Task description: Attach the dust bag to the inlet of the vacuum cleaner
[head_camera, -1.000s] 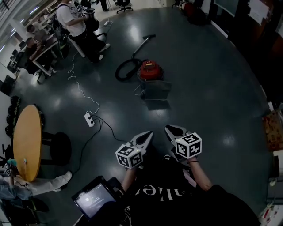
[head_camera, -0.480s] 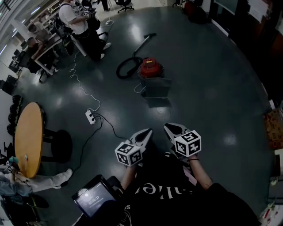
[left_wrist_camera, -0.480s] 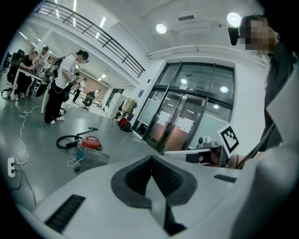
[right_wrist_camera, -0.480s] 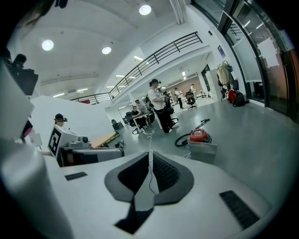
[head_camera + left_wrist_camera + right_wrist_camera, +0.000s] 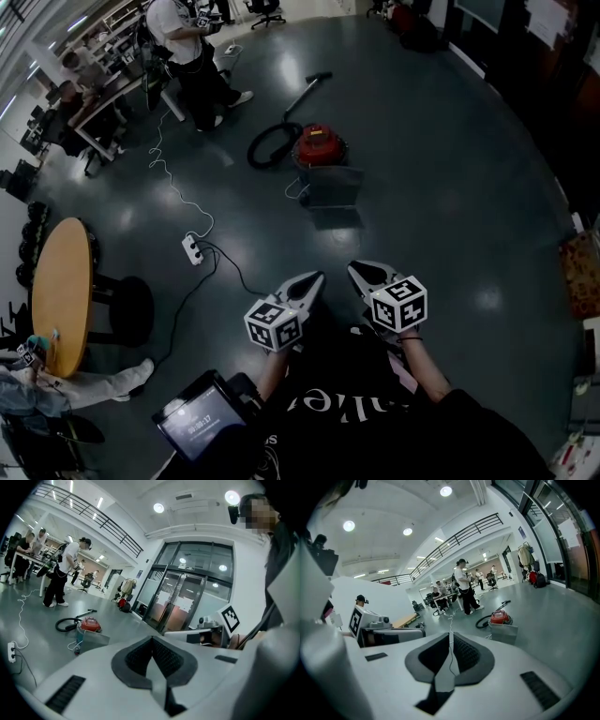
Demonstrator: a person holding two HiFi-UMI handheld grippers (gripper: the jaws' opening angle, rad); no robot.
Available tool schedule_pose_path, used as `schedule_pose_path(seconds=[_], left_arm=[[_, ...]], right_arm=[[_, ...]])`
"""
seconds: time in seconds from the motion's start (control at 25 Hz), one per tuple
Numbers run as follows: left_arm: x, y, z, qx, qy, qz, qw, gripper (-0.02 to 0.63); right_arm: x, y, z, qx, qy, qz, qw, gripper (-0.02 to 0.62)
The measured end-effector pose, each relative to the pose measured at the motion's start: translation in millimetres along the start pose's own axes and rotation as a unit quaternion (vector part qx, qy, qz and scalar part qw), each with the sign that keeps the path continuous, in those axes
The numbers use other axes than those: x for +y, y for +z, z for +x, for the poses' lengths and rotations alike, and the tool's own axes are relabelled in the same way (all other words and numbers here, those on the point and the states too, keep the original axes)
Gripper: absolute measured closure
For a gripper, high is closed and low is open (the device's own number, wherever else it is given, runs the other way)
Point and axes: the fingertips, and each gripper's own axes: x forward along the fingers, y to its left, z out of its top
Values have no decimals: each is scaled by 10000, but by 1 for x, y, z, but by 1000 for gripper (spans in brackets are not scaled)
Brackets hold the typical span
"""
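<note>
Power strip [image 5: 191, 249] is lying on the floor [image 5: 450, 197] left of the left tongs [image 5: 313, 279]; person [image 5: 190, 52] is standing far ahead-left; tablet [image 5: 199, 424] is glowing behind-left, close.

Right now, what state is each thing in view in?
Left gripper: fingers shut, empty.
Right gripper: fingers shut, empty.
Vacuum cleaner: upright, hose coiled beside it.
Dust bag: standing beside vacuum cleaner, unheld.
Tablet: screen lit.
</note>
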Motion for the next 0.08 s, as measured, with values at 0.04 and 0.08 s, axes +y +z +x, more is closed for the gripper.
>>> schedule_pose_path(seconds=[0.04, 0.08], left_arm=[[0, 1, 0, -14, 2, 7, 10000, 601], [0, 1, 0, -28, 5, 14, 10000, 601]], right_arm=[[0, 1, 0, -3, 10, -16, 10000, 554], [1, 1, 1, -6, 19, -33, 10000, 554]])
